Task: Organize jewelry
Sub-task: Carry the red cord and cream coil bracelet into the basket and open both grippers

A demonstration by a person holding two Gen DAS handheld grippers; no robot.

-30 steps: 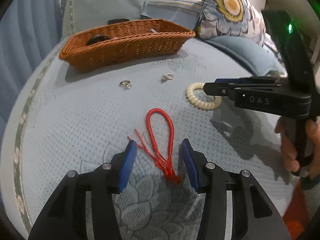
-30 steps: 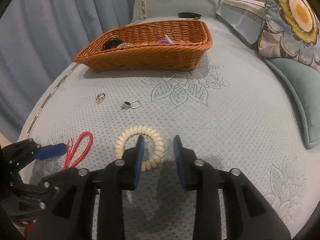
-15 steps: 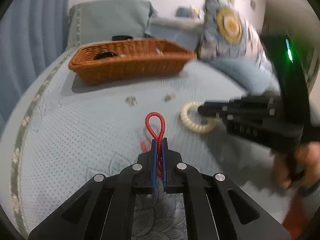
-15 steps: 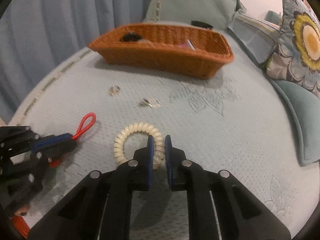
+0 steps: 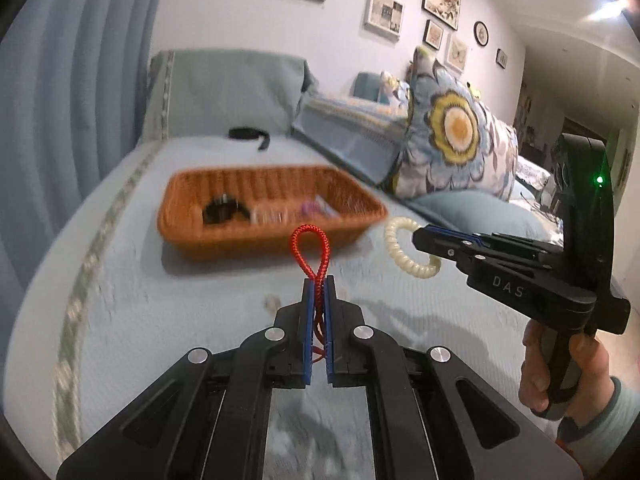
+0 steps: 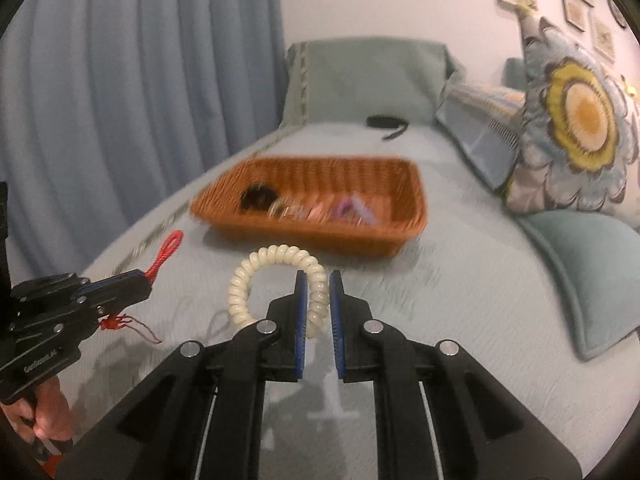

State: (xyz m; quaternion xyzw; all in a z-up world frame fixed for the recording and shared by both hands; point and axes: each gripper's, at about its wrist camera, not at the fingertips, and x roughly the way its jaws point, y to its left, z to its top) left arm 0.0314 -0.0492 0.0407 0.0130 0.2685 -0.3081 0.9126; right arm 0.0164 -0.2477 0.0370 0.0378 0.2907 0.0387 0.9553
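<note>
Bedspread point(image 5: 120, 320), basket point(image 5: 192, 216) dead ahead of both — left gripper point(image 5: 318, 280) clamps red cord point(image 5: 310, 252), loop forward; right gripper point(image 6: 318, 280) pinches cream coil point(image 6: 256, 276), slightly nearer the rim.

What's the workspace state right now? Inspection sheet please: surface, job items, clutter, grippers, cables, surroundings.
Surface: light blue quilted bedspread, patterned trim along its edge.
Job's things: red cord bracelet and cream spiral bracelet both lifted off the bed; wicker basket ahead, holding a dark item and some blurred pieces.
Clutter: black band behind the basket; a small blurred piece on the bedspread.
Grippers: left gripper shut on the red cord bracelet; right gripper shut on the cream spiral bracelet.
Cables: nothing seen.
Surroundings: blue curtain, floral pillow, framed pictures on the wall.
</note>
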